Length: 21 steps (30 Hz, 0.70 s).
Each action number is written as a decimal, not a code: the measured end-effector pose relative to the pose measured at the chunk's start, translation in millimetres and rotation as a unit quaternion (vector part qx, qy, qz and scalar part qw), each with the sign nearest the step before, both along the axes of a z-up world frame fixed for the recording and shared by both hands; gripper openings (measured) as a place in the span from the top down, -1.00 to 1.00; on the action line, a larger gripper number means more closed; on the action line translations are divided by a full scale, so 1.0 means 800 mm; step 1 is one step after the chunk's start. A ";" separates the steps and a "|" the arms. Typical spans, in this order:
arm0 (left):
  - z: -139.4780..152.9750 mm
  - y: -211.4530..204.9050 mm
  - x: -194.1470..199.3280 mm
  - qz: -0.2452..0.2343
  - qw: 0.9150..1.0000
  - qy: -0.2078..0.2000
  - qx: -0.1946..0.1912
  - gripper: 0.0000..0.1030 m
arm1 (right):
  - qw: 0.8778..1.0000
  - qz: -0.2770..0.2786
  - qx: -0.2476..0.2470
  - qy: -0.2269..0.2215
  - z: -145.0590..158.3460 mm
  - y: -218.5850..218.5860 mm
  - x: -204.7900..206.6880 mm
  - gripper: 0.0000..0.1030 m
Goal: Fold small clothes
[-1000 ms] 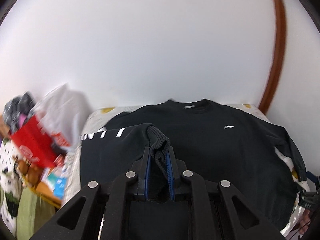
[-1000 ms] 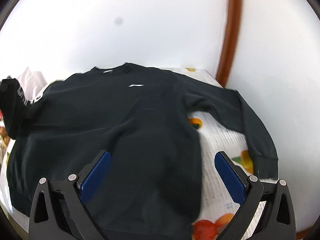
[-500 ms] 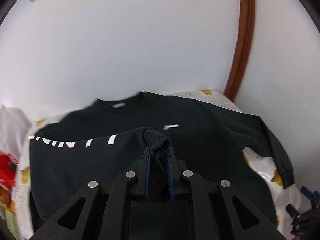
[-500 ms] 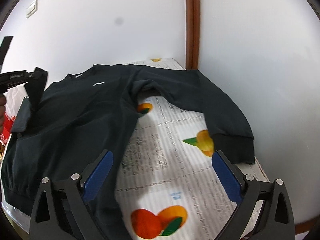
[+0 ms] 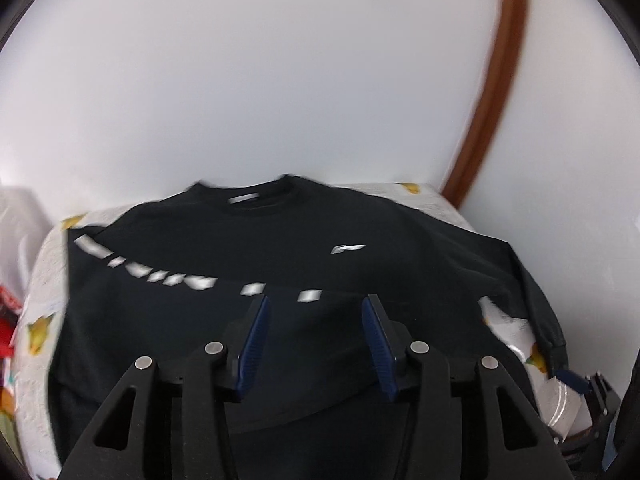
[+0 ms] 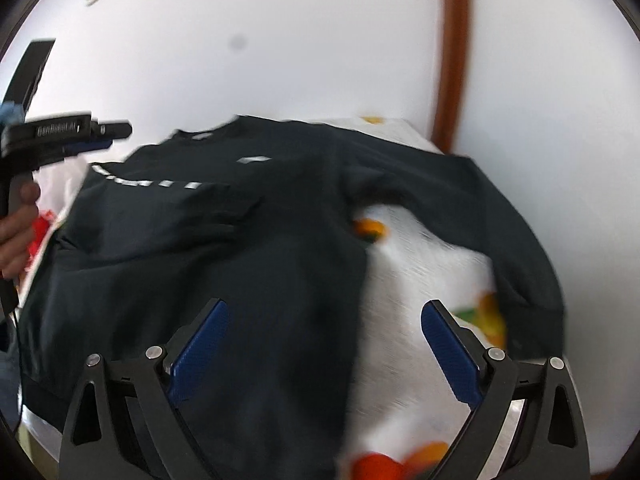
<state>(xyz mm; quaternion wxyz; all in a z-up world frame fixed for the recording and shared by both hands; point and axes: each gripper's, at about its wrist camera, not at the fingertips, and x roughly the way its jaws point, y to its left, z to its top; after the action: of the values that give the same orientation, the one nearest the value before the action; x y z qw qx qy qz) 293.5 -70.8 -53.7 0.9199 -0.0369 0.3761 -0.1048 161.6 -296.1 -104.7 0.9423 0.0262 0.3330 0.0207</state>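
Sweatshirt [image 5: 360,280]: 1, apparently | left gripper [image 5: 314,344], right gripper [image 6: 324,356]: 2, parted

Both views are bright and evenly lit, with soft, diffuse light and no glare on the white wall [image 5: 280,80]. Motion blur smears the lettering on the black sweatshirt [image 5: 320,240] and the fruit-print cloth [image 6: 420,280]. Fisheye distortion bends the brown trim [image 5: 492,80], and dark vignetting rings the corners.
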 end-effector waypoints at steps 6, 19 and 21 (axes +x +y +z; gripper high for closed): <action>-0.015 0.130 -0.018 0.084 0.996 0.013 0.020 -0.06 | 0.997 0.072 -0.017 -0.006 0.024 0.086 0.057 -0.38; -0.134 0.323 -0.053 0.172 0.980 0.095 0.038 -0.07 | 0.991 0.051 0.043 0.117 -0.058 0.097 0.222 -0.15; -0.144 0.320 -0.046 0.158 0.981 0.100 0.051 -0.07 | 0.991 0.040 0.056 0.114 -0.059 0.097 0.232 -0.15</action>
<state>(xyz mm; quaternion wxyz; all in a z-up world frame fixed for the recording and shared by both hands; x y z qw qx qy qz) 256.9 185.0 -169.1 0.8831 -0.0597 0.4607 0.0655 347.4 -218.7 -152.0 0.8936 0.0673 0.4376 0.0742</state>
